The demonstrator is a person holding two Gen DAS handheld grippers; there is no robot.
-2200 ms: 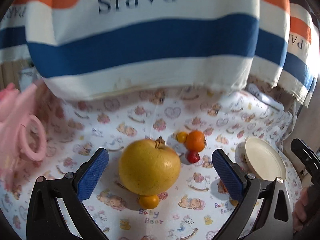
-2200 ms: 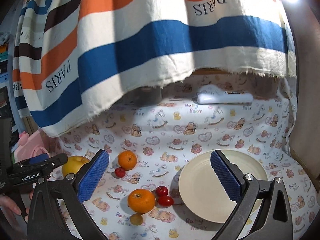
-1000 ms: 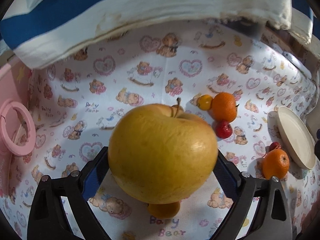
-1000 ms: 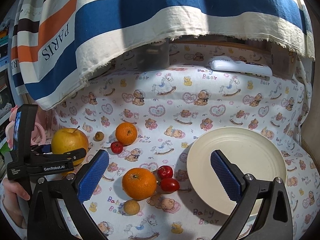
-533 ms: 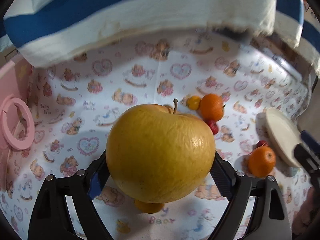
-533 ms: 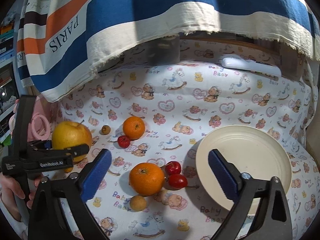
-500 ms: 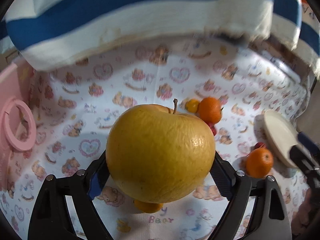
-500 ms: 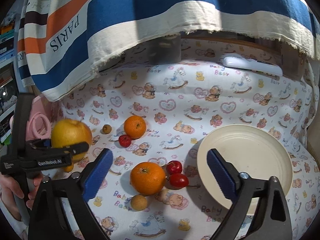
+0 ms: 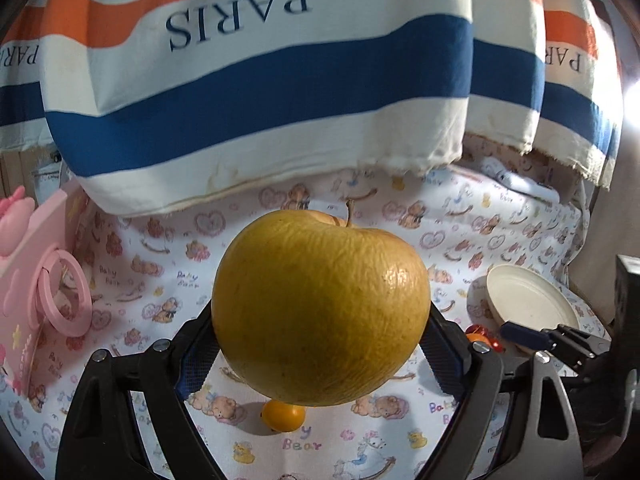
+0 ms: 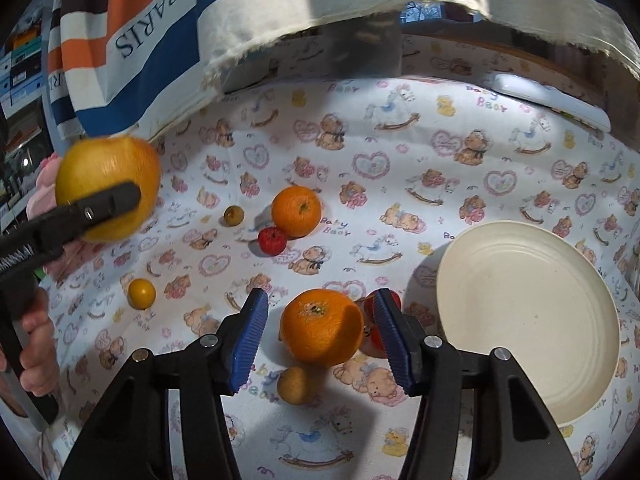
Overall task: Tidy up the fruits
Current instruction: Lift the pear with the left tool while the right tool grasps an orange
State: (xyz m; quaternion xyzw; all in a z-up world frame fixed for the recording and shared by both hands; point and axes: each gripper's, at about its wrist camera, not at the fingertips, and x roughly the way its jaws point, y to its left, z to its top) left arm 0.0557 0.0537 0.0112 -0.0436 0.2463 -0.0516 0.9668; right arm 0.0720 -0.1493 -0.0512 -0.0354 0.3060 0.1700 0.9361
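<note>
Your left tongs [image 9: 320, 344] clench the yellow apple [image 9: 320, 308] aloft. Your right tongs [image 10: 320, 336] are released, straddling the orange [image 10: 320, 326] on the counter; the plate [image 10: 528, 320] lies just right.

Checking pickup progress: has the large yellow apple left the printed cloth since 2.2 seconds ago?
Yes. The large yellow apple, clamped in the left gripper, now hangs above the printed cloth, raised.

- Bright glare at right edge, left wrist view.
- Apple [image 10: 107, 189] motion-blurred in right wrist view.
- Fisheye warp + dark corners, both views.
- Orange [image 10: 321, 327] casts soft shadow.
</note>
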